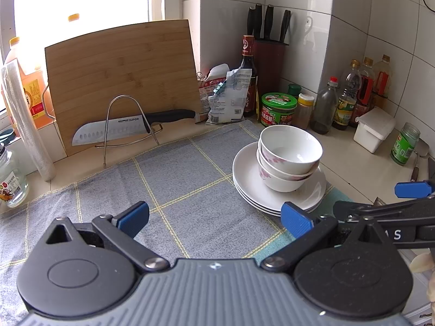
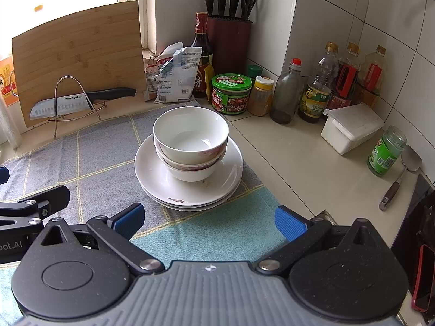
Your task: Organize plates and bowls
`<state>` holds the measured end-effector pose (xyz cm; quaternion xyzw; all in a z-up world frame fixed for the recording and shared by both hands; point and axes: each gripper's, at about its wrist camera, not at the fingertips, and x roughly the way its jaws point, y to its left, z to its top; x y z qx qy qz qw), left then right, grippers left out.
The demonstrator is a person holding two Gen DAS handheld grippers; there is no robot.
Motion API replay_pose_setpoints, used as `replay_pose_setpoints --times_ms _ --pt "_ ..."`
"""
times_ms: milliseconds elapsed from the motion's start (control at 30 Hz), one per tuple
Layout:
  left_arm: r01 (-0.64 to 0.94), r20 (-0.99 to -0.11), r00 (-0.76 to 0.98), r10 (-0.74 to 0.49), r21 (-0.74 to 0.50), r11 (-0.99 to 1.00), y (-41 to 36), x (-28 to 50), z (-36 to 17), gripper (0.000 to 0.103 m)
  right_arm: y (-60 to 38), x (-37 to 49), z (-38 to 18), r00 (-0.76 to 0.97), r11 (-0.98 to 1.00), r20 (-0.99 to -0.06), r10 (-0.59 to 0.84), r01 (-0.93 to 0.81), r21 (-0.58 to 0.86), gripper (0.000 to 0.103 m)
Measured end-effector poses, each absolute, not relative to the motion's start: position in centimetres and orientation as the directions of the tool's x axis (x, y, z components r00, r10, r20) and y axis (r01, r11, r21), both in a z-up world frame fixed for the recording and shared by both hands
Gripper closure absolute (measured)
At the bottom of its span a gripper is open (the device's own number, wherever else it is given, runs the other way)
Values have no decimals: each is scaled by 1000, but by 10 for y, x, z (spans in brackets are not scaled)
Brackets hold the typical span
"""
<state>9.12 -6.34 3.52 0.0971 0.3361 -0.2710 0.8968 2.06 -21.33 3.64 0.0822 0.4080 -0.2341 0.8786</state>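
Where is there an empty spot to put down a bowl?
Free: the grey cloth between the cutting board and the stacked plates; also bare counter between plates and white box. Crowded: the back corner with bottles and jars.

Left gripper [image 1: 214, 218]: fingers spread wide, holding nothing. Right gripper [image 2: 209, 221]: same, fingers wide apart, empty, just beside the left.

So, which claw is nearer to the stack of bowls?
Right, but only slightly, as far as I can judge. The right claw faces the stack of bowls almost straight ahead, open. The left claw is open too, with the bowls ahead and off to its right.
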Motion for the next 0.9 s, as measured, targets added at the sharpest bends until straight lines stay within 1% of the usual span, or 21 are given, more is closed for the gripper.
replay_pose_setpoints --times_ms 900 --pt "553 -662 618 -424 -18 833 -64 92 34 1 -213 22 38 547 872 -756 -360 484 -65 0"
